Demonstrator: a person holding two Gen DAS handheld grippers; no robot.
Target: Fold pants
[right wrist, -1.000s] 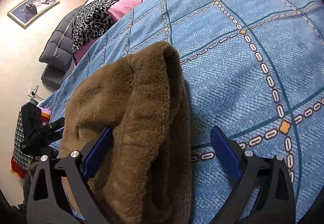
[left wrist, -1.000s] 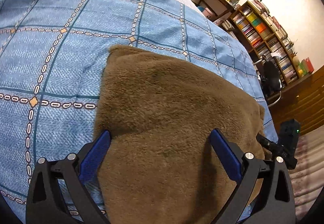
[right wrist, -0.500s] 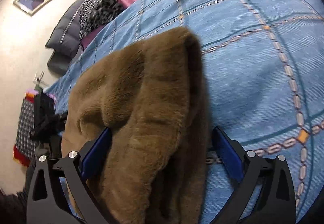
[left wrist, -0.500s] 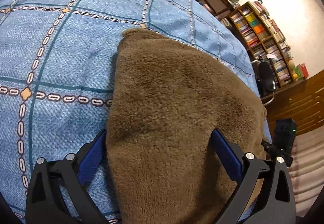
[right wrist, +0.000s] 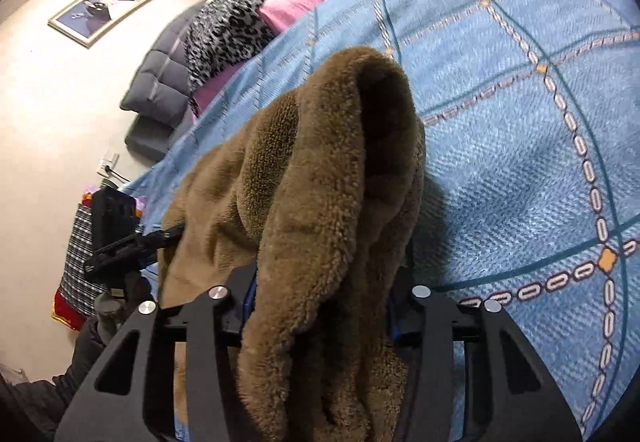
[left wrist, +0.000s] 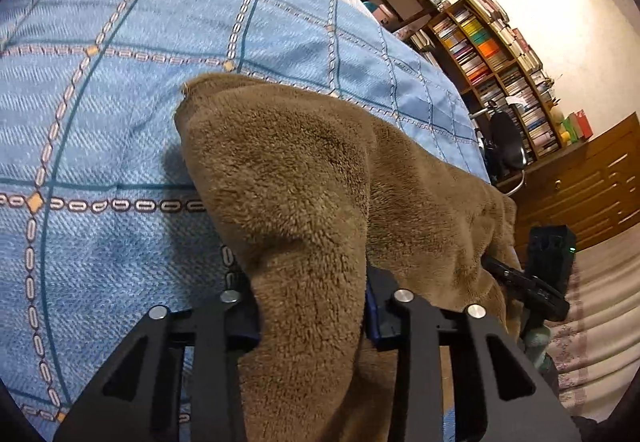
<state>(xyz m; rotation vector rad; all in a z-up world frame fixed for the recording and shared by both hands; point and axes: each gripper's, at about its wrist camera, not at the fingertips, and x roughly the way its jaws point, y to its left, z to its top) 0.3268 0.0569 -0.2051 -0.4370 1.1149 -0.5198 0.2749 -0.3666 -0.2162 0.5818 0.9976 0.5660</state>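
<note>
Both grippers have just clamped. Left gripper [left wrist: 312, 318]: jaws were wide apart a second ago with the brown fleece pants [left wrist: 304, 178] lying flat between them; they've just been closing and now pinch a bunched ridge of the fleece, pads buried in pile. Right gripper [right wrist: 324, 306]: same story, jaws just closed from full spread onto a thick fold of the pants [right wrist: 332, 170], fabric squeezed up between the fingers.

Pants sit on the blue patterned bedspread [left wrist: 100, 130]. In the left wrist view the cloth runs from 6 o'clock up to about 12, far corner near centre; the rest drapes toward 3 o'clock, where the other gripper shows at the bed edge. In the right wrist view the fleece fills 6 to 11 o'clock, with a rounded folded end peaking near 12.

Change vs. earlier: fabric that lay flat is now tented and lifted at both grip points, the near edge pulled off the bedspread.

Meaning for the task, my read: grasp step done, both near corners secured. Next likely a carry of this edge toward the far end to make the fold. Risk: thick pile, uneven bite, one layer may slip.
</note>
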